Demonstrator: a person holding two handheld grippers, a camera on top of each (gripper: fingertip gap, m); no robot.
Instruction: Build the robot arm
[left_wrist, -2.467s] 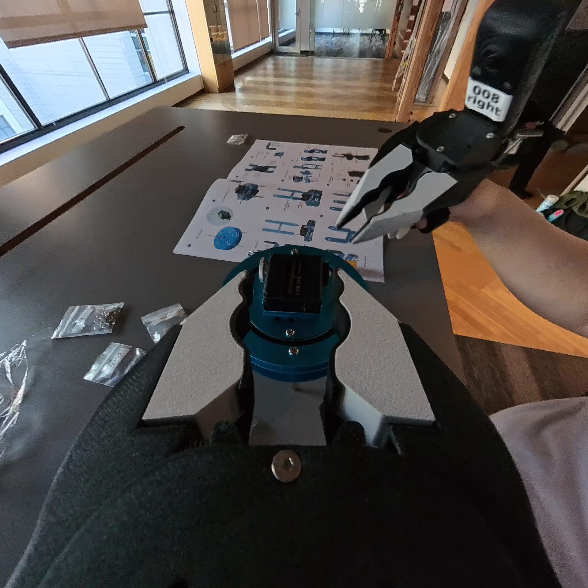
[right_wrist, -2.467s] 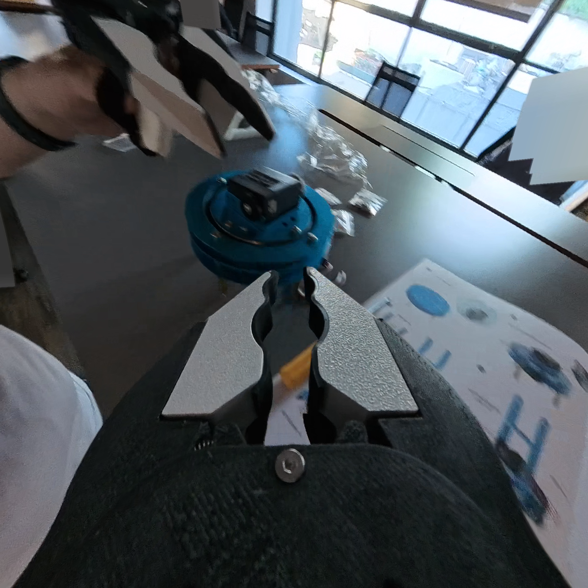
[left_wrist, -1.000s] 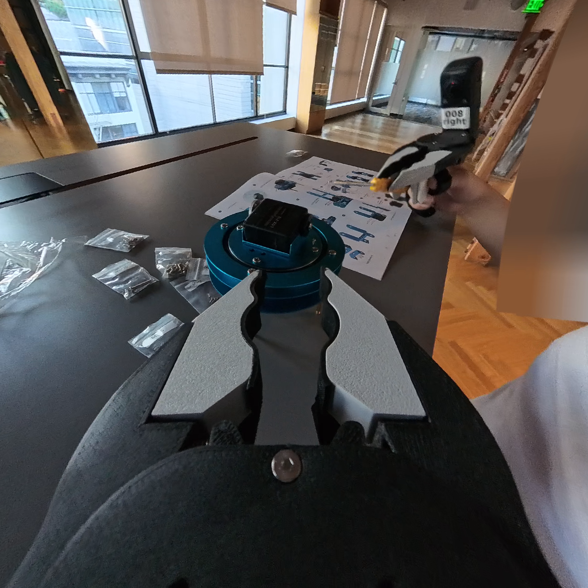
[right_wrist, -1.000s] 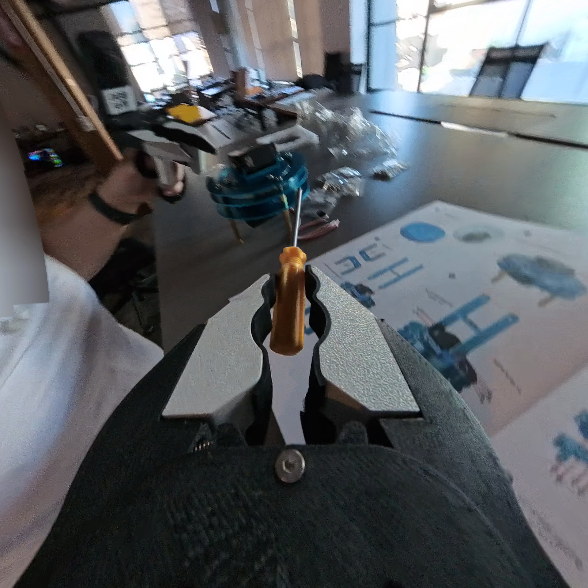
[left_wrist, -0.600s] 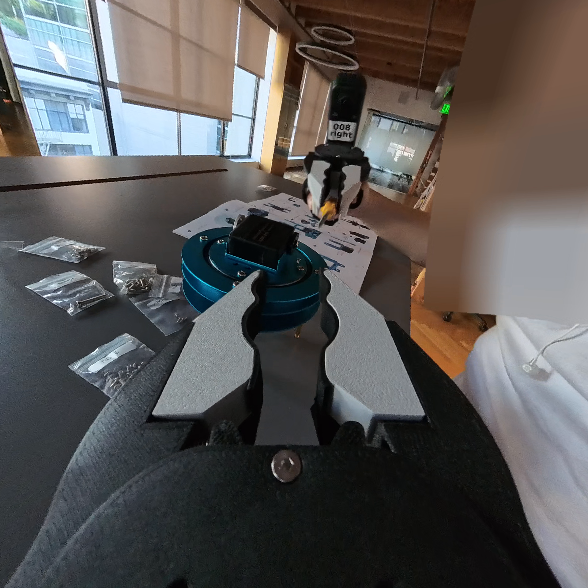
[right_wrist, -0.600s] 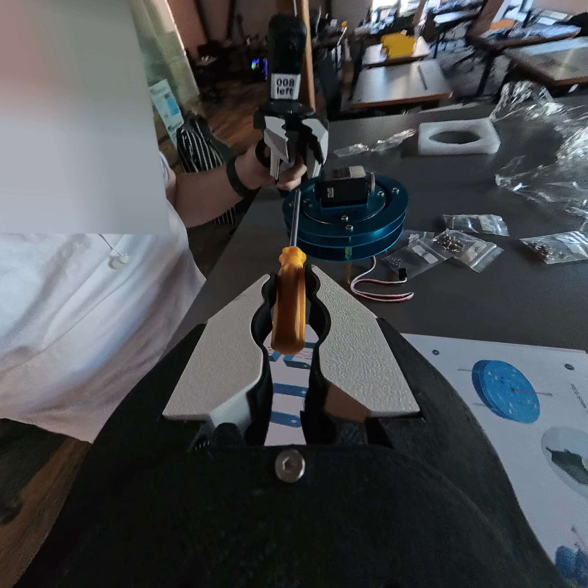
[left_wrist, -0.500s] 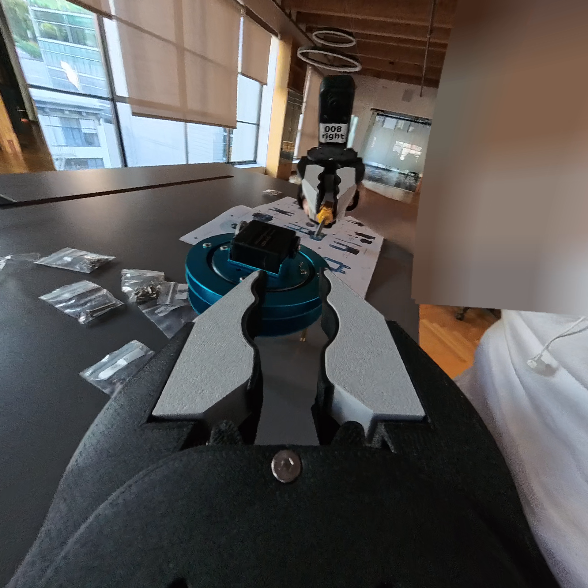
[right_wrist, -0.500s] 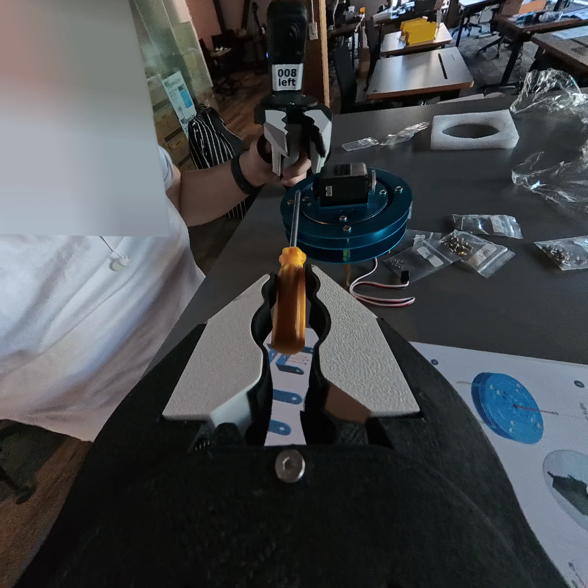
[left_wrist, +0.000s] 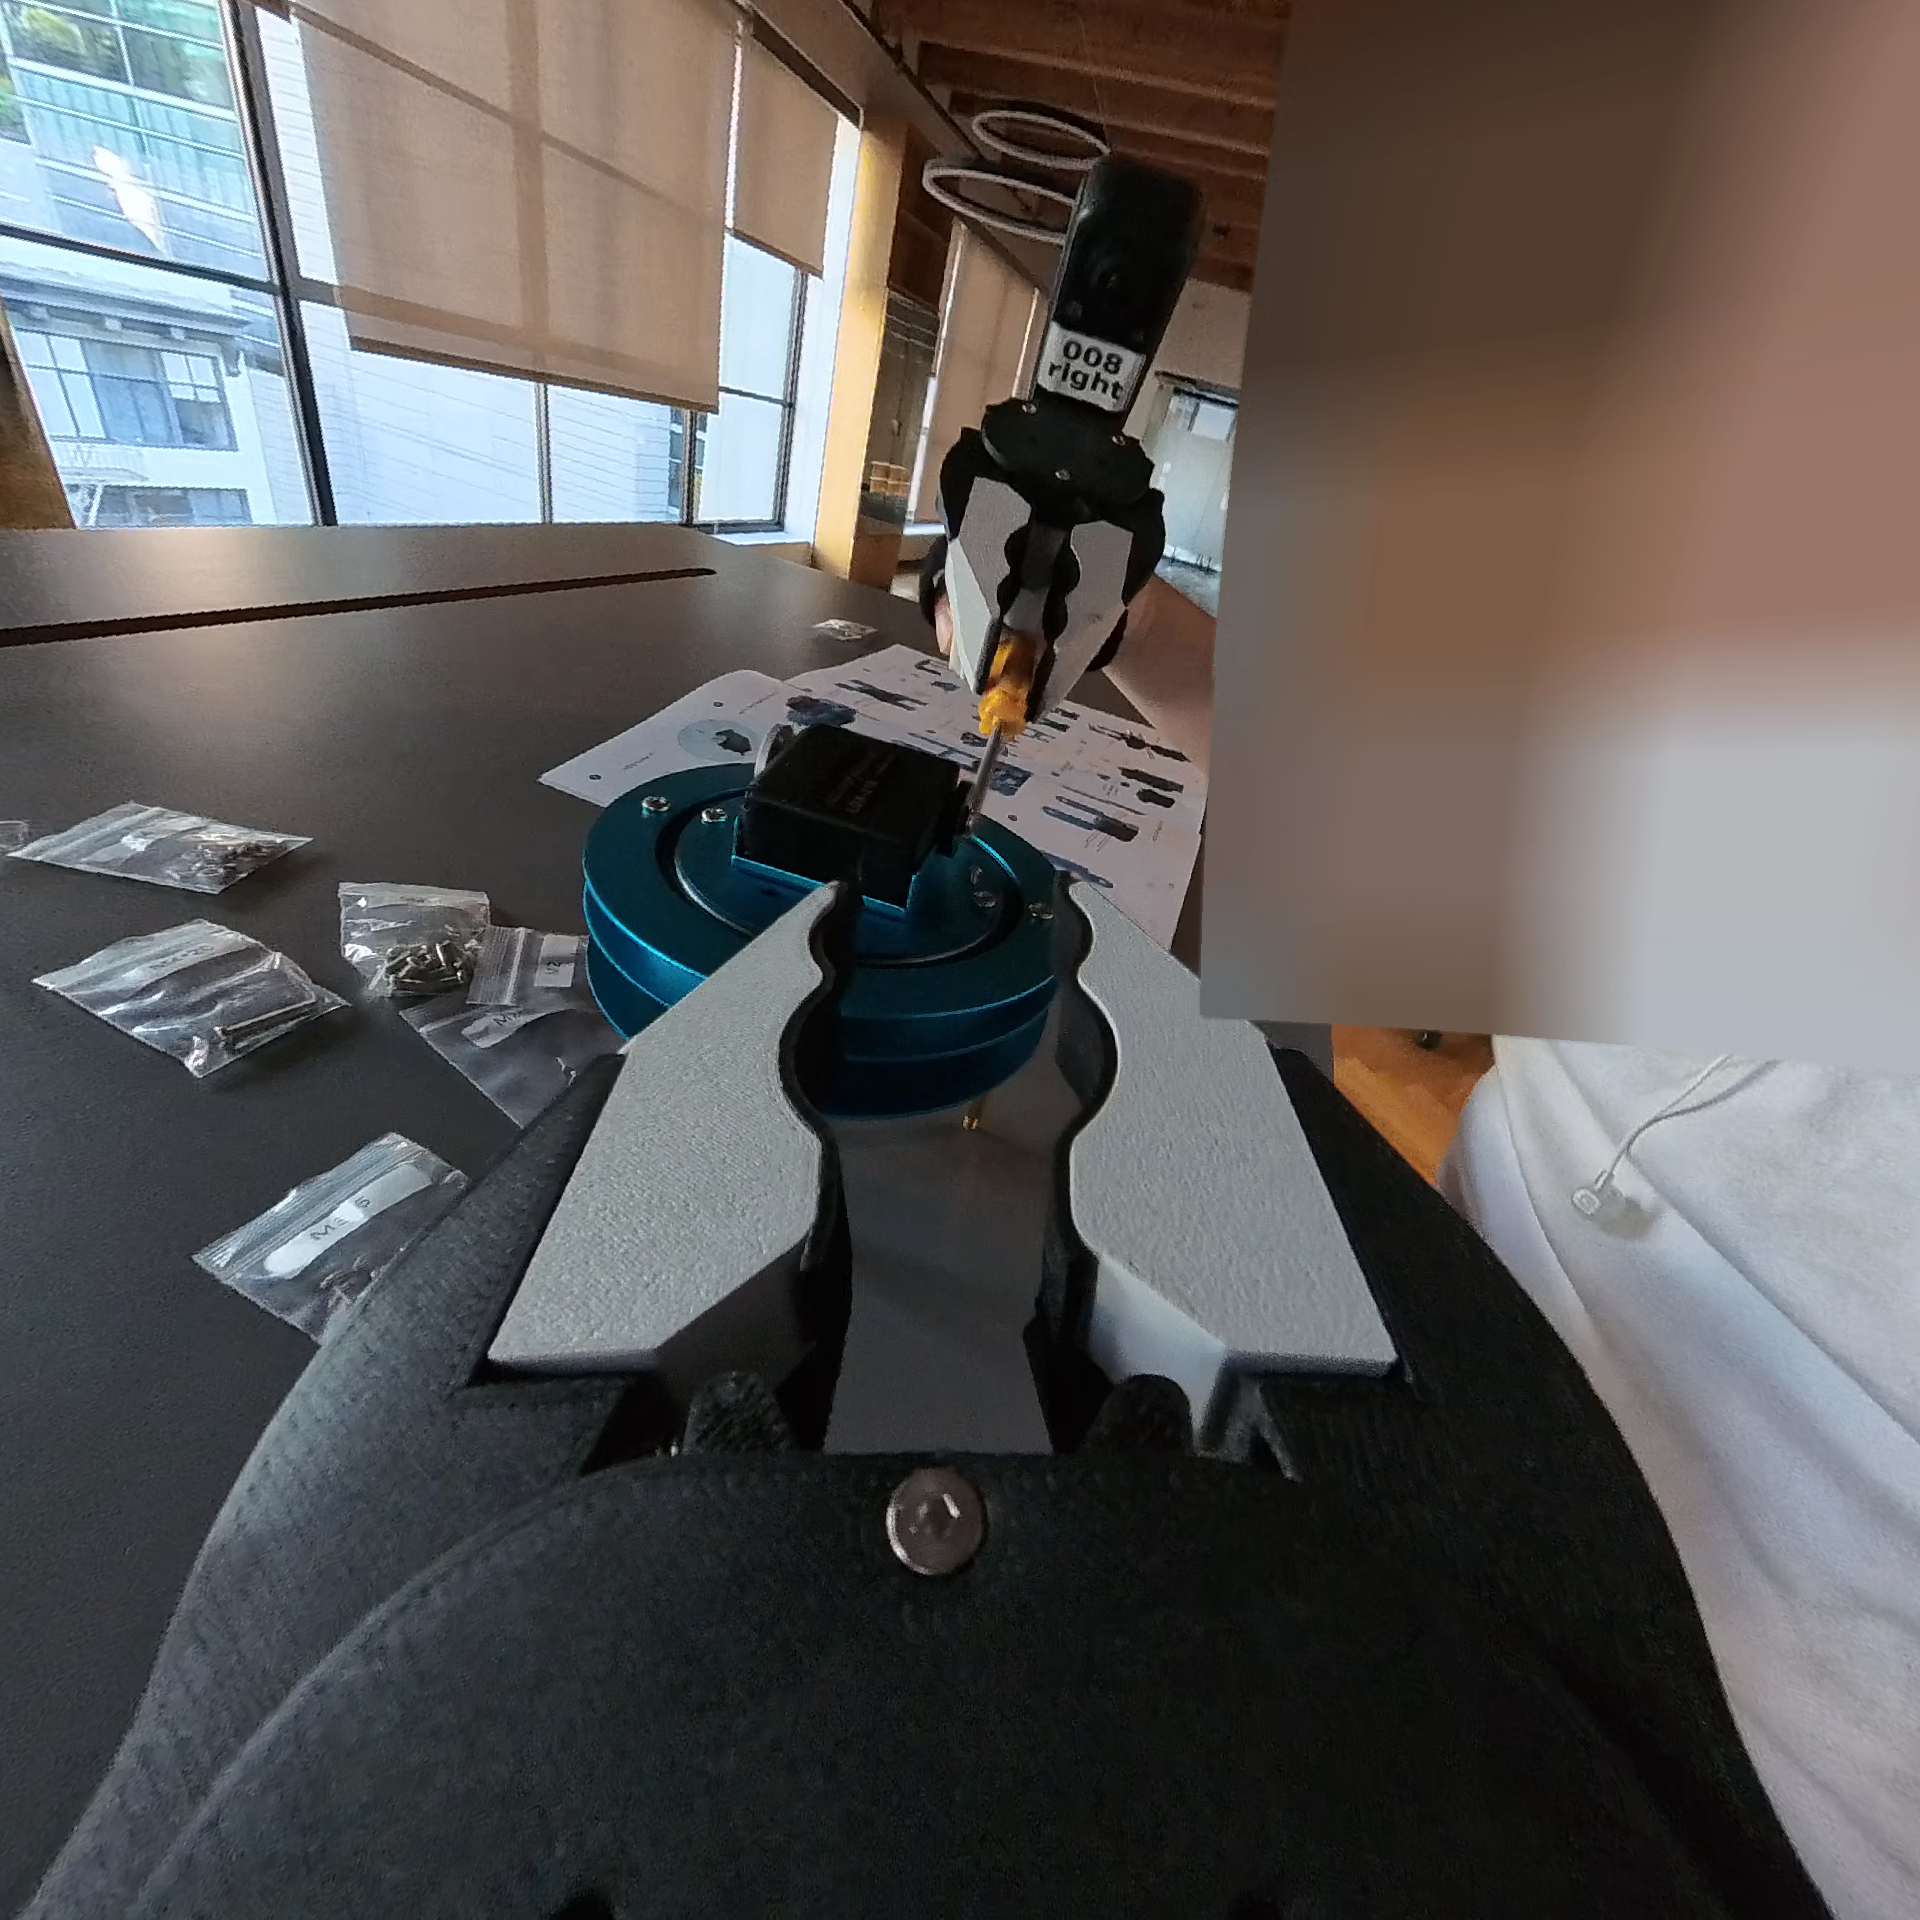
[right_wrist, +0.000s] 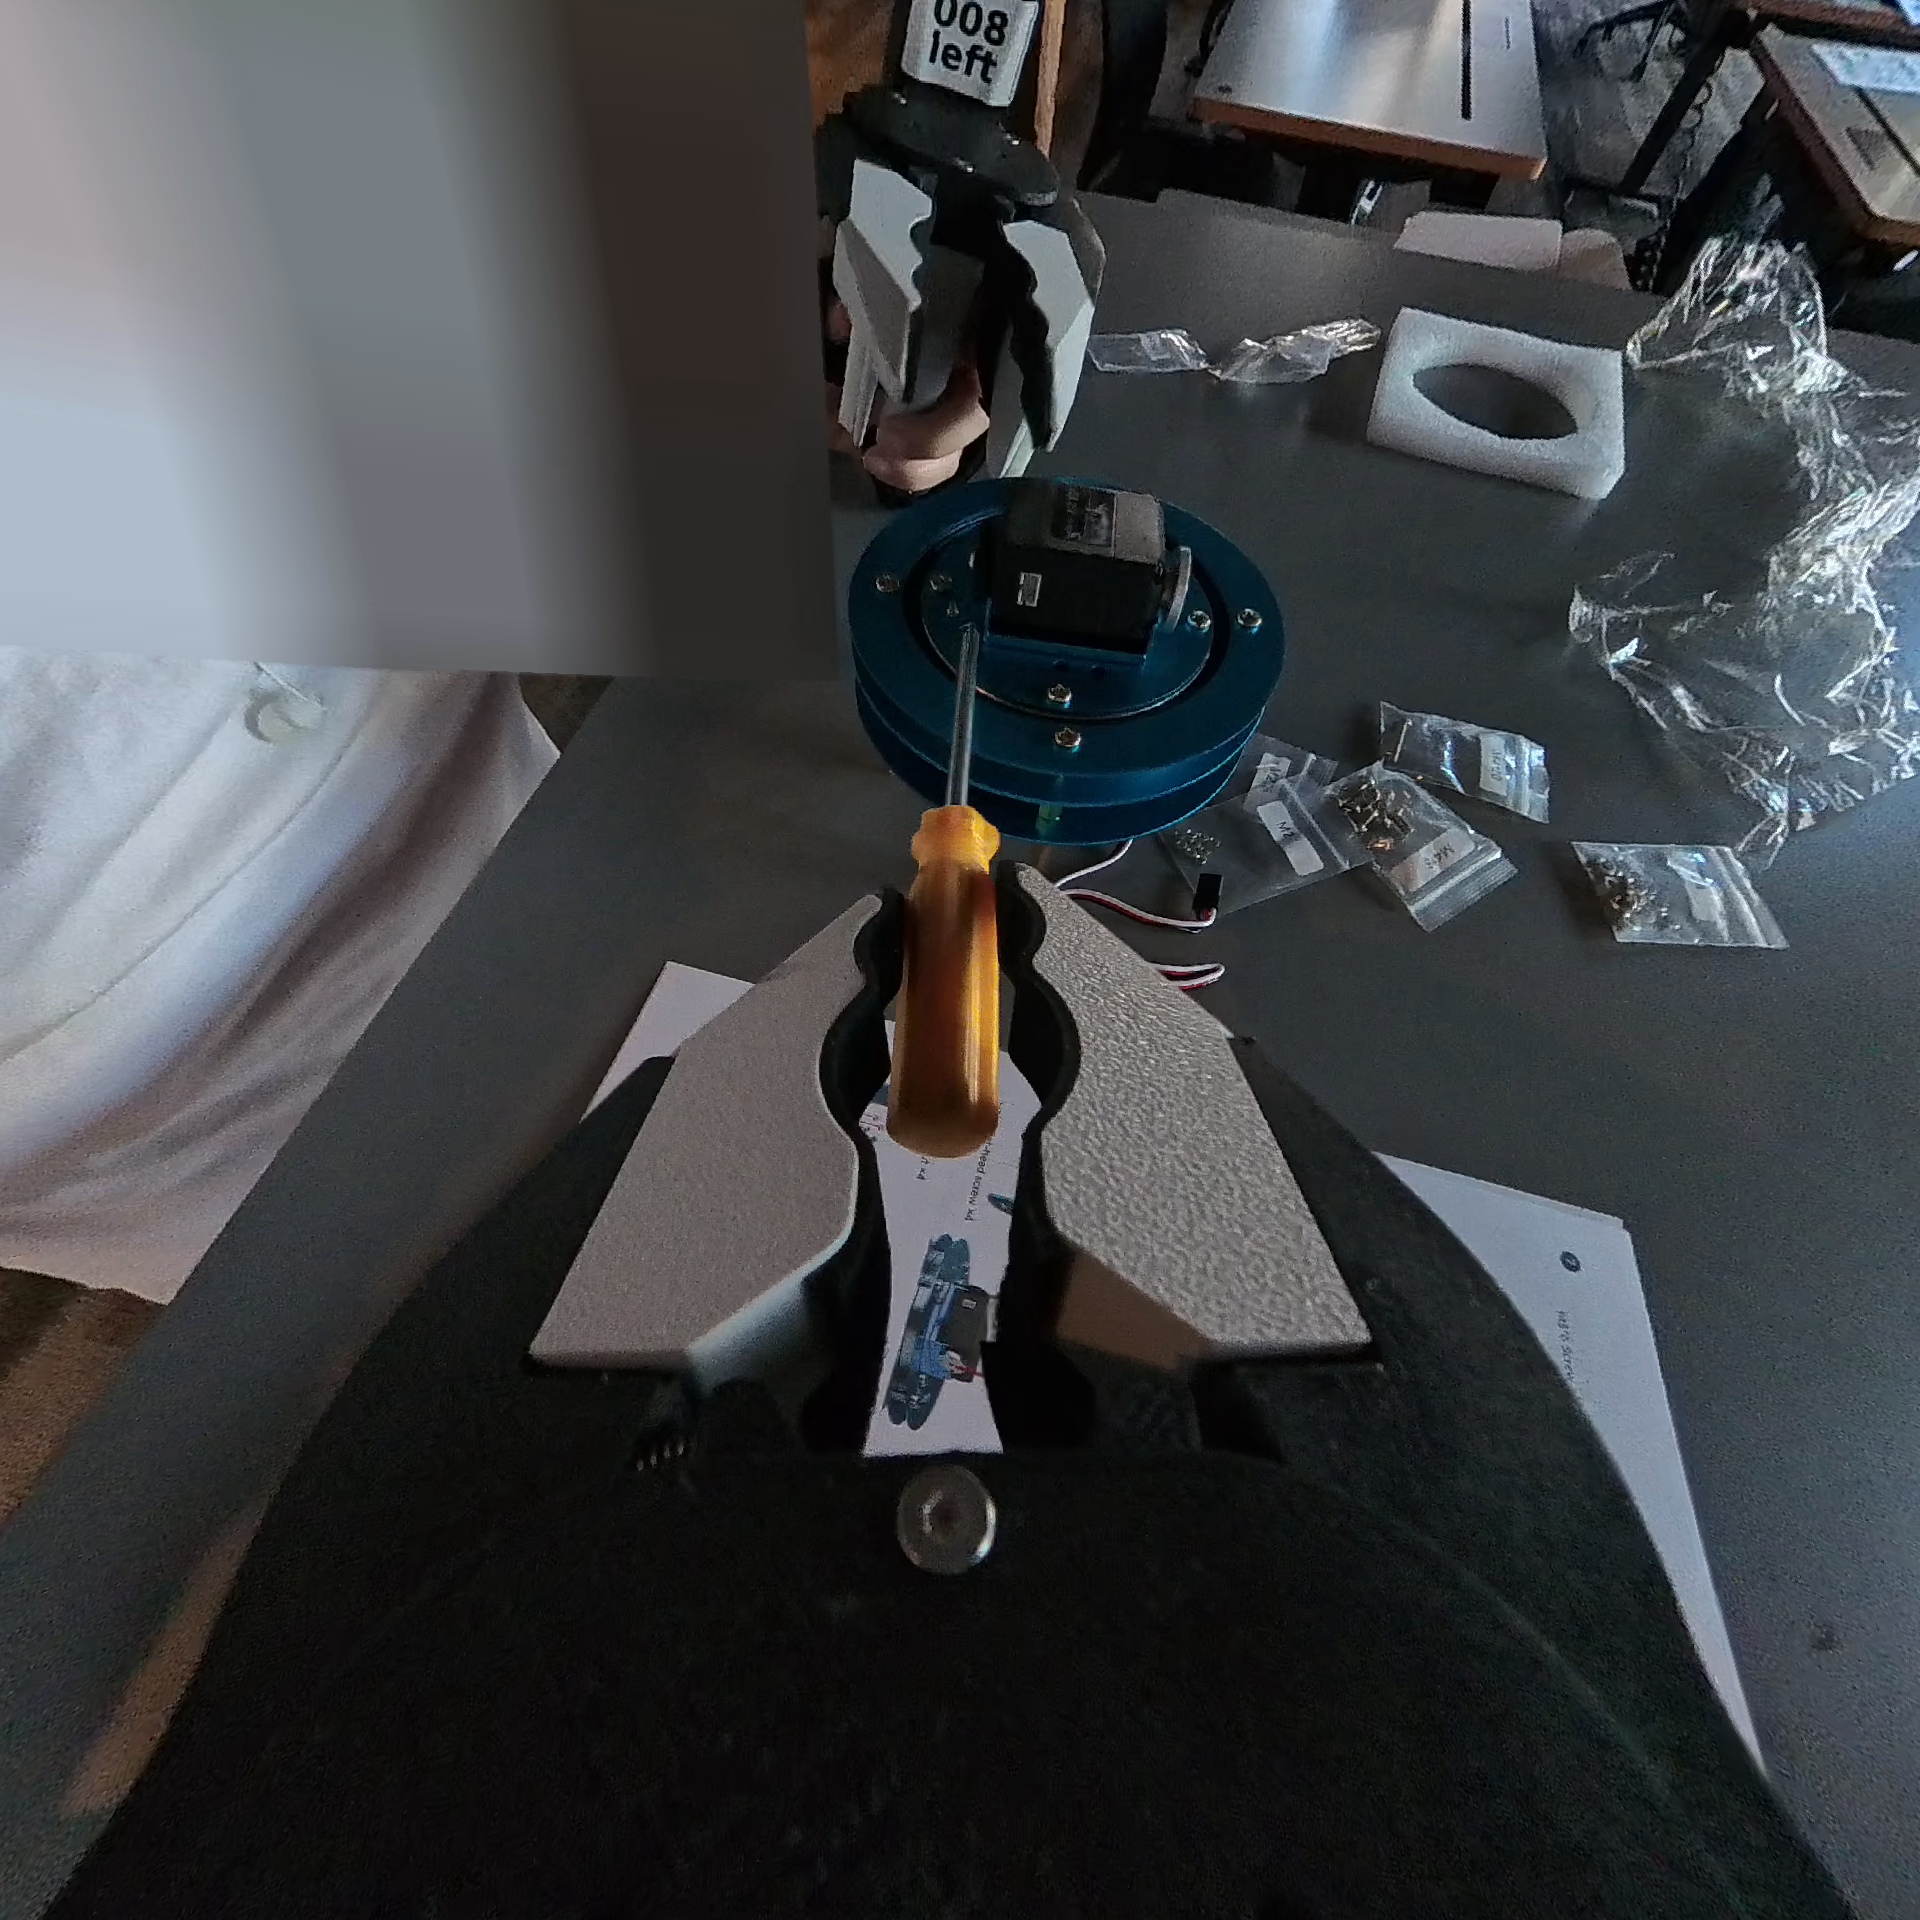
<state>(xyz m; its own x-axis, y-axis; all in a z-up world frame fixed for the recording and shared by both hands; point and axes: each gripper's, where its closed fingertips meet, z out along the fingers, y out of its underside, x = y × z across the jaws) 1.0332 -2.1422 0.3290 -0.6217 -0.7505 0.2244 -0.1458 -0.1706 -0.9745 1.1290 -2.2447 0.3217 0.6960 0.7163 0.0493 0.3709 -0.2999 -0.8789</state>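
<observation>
Lowered, the right tool (right_wrist: 948, 935) grips a screwdriver (right_wrist: 945, 997), tip at the blue base (right_wrist: 1070, 748); the left tool (left_wrist: 945, 935) waits open, near the desk (left_wrist: 312, 727) edge.

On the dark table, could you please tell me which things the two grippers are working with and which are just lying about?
In use:
- screwdriver, clamped in the right gripper, tip at the black motor's foot
- black motor on the blue disc
- left gripper, open, empty, beside the disc

Lying about:
- screw bags
- instruction sheet
- white foam block
- crumpled plastic wrap
</observation>
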